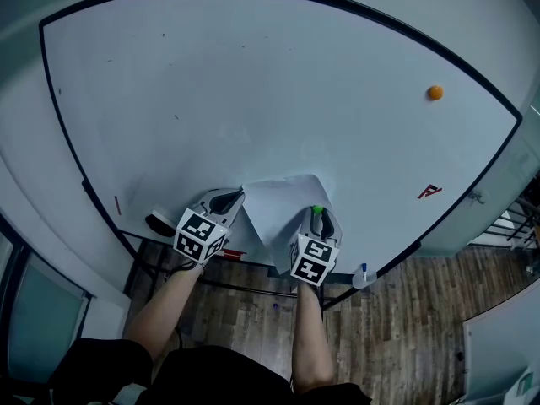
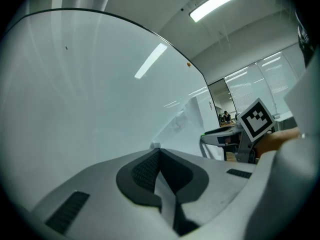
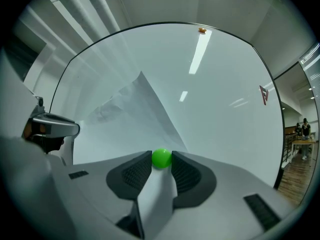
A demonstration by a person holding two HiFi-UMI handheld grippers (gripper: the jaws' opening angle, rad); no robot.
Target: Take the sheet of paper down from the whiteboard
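A white sheet of paper (image 1: 283,205) lies low on the whiteboard (image 1: 253,99), its left side lifted off the surface. My left gripper (image 1: 232,197) is shut on the sheet's left edge; in the left gripper view the paper (image 2: 185,116) peels away from the board beyond the closed pads (image 2: 145,171). My right gripper (image 1: 318,213) is at the sheet's right edge. Its pads press on either side of a round green magnet (image 3: 161,158), with paper (image 3: 135,109) running under them. Both grippers point level at the board.
An orange magnet (image 1: 434,92) sits high right on the board, and a red letter-shaped magnet (image 1: 429,191) lower right. A board eraser (image 1: 160,223) and a blue-capped item (image 1: 363,275) rest on the tray along the board's lower edge. Wooden floor lies below.
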